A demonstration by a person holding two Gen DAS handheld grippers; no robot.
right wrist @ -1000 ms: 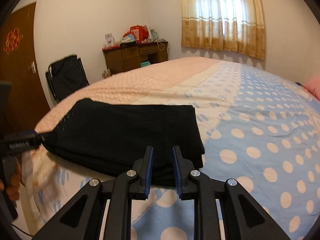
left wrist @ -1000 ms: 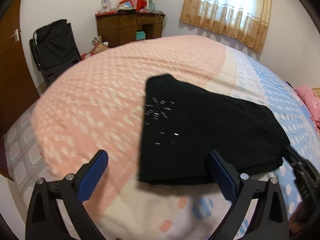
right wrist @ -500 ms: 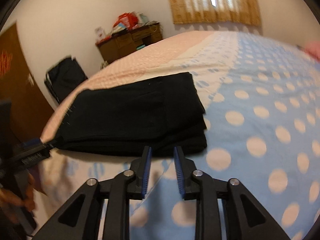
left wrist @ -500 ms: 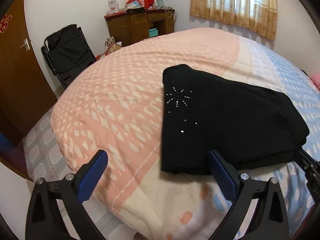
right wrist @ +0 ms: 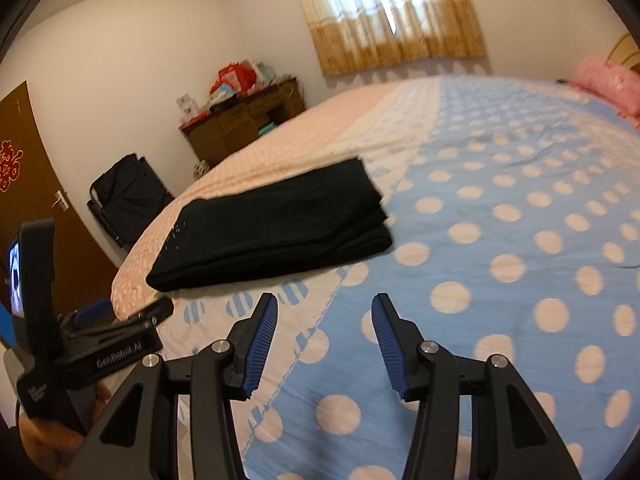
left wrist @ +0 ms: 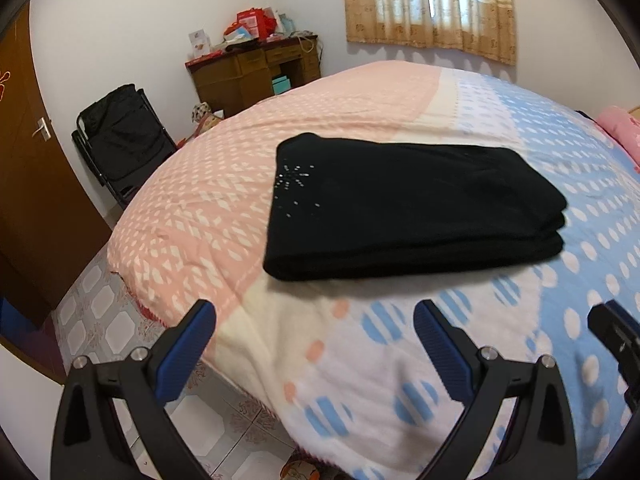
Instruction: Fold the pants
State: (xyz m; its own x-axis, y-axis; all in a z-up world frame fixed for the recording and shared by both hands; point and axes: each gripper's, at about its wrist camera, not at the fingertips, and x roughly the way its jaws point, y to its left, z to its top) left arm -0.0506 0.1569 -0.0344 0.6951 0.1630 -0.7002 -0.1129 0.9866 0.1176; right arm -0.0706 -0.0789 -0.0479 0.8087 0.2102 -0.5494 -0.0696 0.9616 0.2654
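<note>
Left gripper [left wrist: 314, 344]: jaws wide apart, nothing between them, over the near edge of the bed [left wrist: 600, 216]. Right gripper [right wrist: 324, 336]: jaws opening, nothing between them, above the blue dotted cover. Both are clear of the pants [left wrist: 404, 208].

Pants: black, folded into a flat stacked rectangle, lying on the bed across the pink and blue halves of the cover, near its front edge. Fold looks finished.

Risk: a jaw snagging the near layers would pull the stack askew or open it; a nudge could slide it toward the bed edge.

Containers: none holding anything relevant; desk [left wrist: 256, 76] far behind, cluttered on top.
</note>
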